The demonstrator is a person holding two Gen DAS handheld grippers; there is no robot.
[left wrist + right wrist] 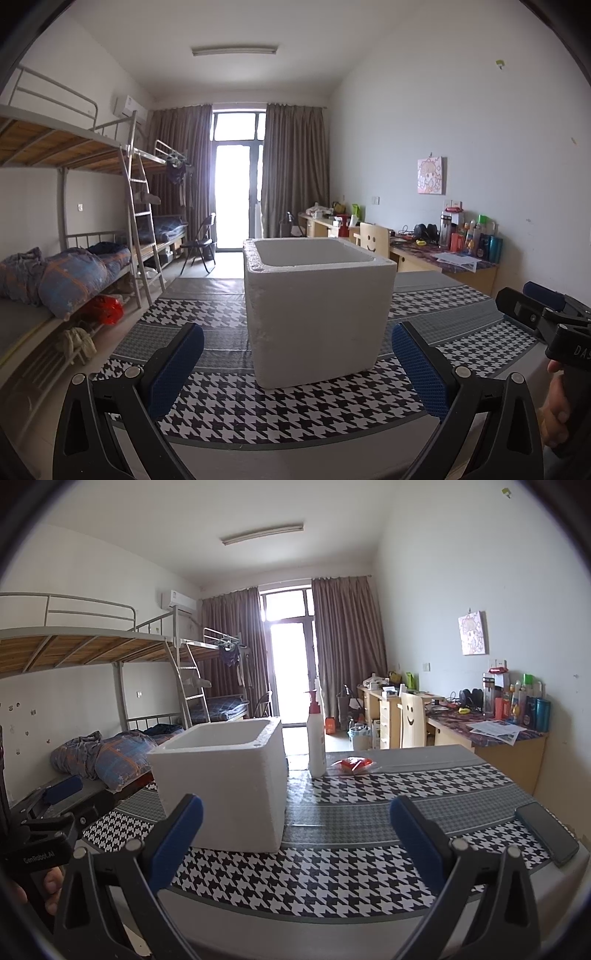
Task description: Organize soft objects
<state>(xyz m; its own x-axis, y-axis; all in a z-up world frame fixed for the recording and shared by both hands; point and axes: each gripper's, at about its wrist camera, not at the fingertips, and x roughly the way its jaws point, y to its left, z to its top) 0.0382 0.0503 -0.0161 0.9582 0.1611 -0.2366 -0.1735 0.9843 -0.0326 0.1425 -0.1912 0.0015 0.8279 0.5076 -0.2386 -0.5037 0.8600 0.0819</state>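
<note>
A white foam box [317, 306] stands open-topped on the houndstooth-patterned table [229, 410]. My left gripper [297, 329] is open and empty, close in front of the box. My right gripper [296, 800] is also open and empty, with the foam box [225, 779] ahead to its left. Behind the box in the right wrist view stand a white pump bottle [317, 738] and, just right of it, a flat red packet [352, 764]. The inside of the box is hidden from both views.
A dark phone [546, 832] lies near the table's right edge. The table [351, 867] ends close to both grippers. Bunk beds [62, 273] line the left wall and cluttered desks [491, 734] the right. A hand [557, 406] holds the right gripper's handle.
</note>
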